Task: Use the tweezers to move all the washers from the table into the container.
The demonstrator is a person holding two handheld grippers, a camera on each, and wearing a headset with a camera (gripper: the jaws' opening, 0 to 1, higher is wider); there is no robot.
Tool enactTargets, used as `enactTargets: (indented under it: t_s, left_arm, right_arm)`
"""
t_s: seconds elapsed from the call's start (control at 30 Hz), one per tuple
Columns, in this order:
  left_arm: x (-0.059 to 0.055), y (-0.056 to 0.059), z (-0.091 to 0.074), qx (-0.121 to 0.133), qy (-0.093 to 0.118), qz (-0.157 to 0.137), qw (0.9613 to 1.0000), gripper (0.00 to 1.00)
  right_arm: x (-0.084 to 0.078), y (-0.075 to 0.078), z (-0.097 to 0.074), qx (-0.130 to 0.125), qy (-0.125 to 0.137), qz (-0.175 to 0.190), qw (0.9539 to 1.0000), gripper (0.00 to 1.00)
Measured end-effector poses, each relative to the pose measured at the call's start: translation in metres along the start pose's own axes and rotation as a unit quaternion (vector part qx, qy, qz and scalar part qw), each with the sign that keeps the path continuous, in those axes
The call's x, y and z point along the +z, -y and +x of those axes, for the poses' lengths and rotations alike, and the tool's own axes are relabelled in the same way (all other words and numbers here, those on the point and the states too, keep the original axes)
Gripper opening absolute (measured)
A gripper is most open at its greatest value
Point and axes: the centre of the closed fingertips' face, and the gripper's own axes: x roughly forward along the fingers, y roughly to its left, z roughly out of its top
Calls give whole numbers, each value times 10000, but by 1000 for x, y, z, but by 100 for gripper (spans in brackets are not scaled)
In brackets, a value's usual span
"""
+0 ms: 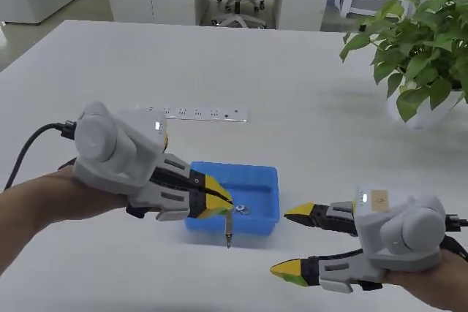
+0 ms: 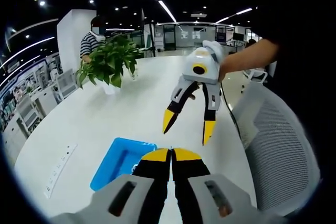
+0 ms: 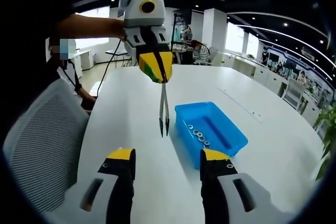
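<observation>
The left gripper [image 1: 219,202] has a fat, light grey body with round corners and a little white light [image 1: 158,127] on top. A black cable [image 1: 29,153] comes out of its back. Its two jaws are black with yellow tips. The right gripper [image 1: 288,242] is light grey too, with a round knob [image 1: 425,230], a small tan sticker [image 1: 379,199], and black jaws tipped with yellow and a bit of green.

The white surface [image 1: 314,78] carries a blue container [image 1: 256,174]. A power strip [image 1: 201,114] lies beyond it, and a potted plant [image 1: 420,56] stands far right.
</observation>
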Motion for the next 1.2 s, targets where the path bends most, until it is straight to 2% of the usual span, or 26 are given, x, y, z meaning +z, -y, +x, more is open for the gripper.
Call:
enactTargets:
  t_s: [0.3, 0.67, 0.9, 1.2]
  left_arm:
    - [3, 6, 2, -43, 48, 61, 10000, 5]
    - [7, 16, 5, -155, 67, 168, 9997, 5]
    - [12, 22, 8, -242, 110, 226, 9994, 5]
    - [10, 27, 7, -360, 147, 228, 9990, 5]
  right_arm:
    - [10, -10, 15, 182, 142, -176, 9996, 37]
    - [17, -19, 29, 374, 246, -376, 9983, 27]
    - [17, -25, 39, 576, 208, -553, 9966, 20]
    - [18, -26, 45, 722, 189, -690, 9948, 15]
